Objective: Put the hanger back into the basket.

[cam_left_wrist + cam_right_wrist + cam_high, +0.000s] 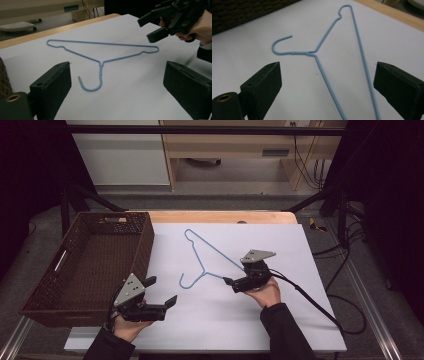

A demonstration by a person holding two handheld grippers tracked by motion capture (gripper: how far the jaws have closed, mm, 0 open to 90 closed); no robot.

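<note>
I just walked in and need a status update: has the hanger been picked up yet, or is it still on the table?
Nothing looks done yet: the blue hanger lies flat on the white table and the wicker basket is empty. In hand: the right hand-held gripper sits open over the hanger's end. The left hand-held gripper waits open, nearby. Gripping and lifting remain.
</note>
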